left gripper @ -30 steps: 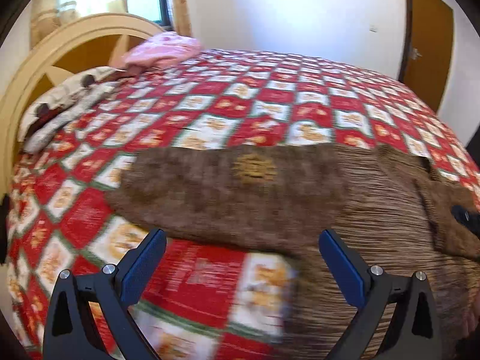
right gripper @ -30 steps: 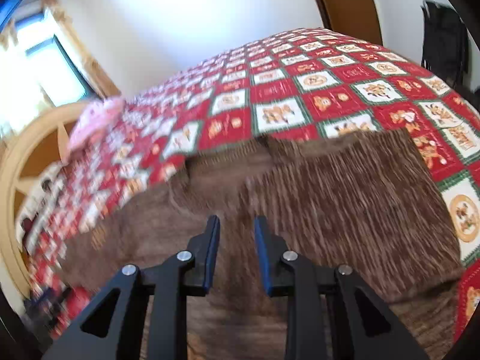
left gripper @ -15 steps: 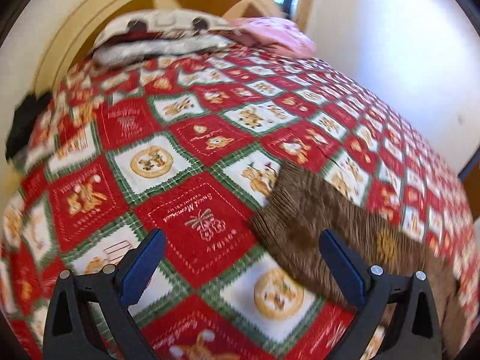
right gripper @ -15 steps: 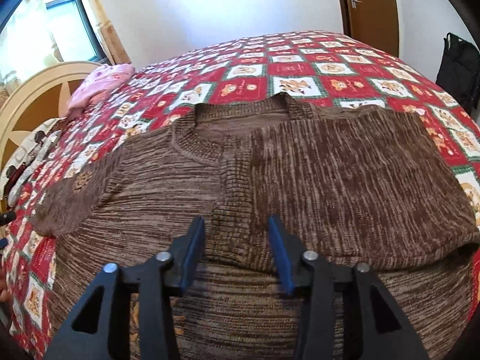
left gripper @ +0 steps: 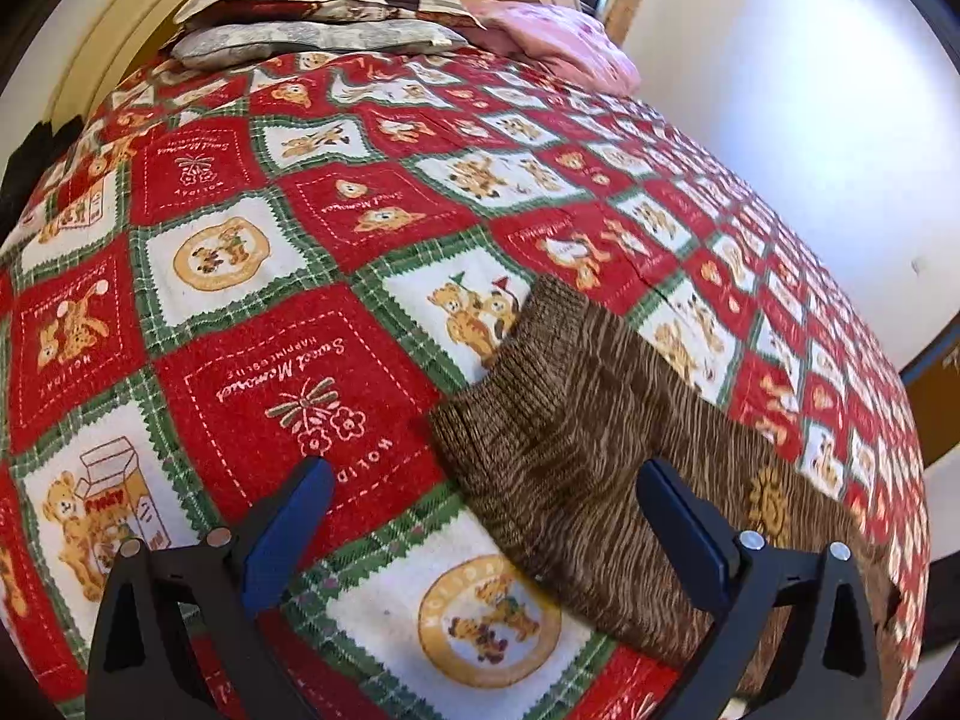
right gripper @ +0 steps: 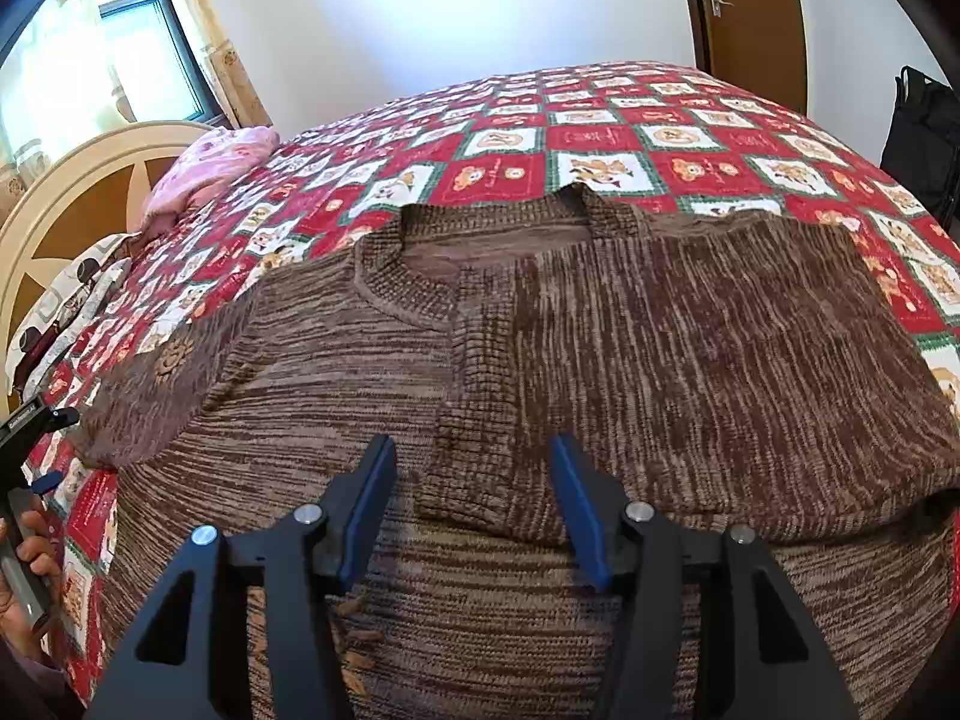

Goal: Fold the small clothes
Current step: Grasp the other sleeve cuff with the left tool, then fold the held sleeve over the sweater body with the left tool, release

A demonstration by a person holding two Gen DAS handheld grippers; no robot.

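Note:
A brown knit sweater (right gripper: 690, 348) lies flat on the bed, neckline (right gripper: 408, 276) toward the far side. One sleeve is folded across the chest, and its ribbed cuff (right gripper: 474, 438) lies just ahead of my right gripper (right gripper: 471, 444). That gripper's jaws are opening and the pads press on nothing. The other sleeve (left gripper: 576, 408) stretches out toward the headboard. My left gripper (left gripper: 485, 471) hovers over that sleeve's cuff end with wide jaws that are closing. The sleeve lies below and between them, and the pads do not press on it.
A red, white and green patchwork bedspread (left gripper: 240, 330) covers the bed. Pillows (left gripper: 318, 18) and a pink garment (left gripper: 558, 42) lie by the cream headboard (right gripper: 78, 192). A brown door (right gripper: 750, 18) and a black bag (right gripper: 918, 132) stand beyond the bed's far right.
My left gripper swung from the sweater's body out to the sleeve's end near the pillows. The right jaws widened and let go of the folded sleeve, which now rests on the chest.

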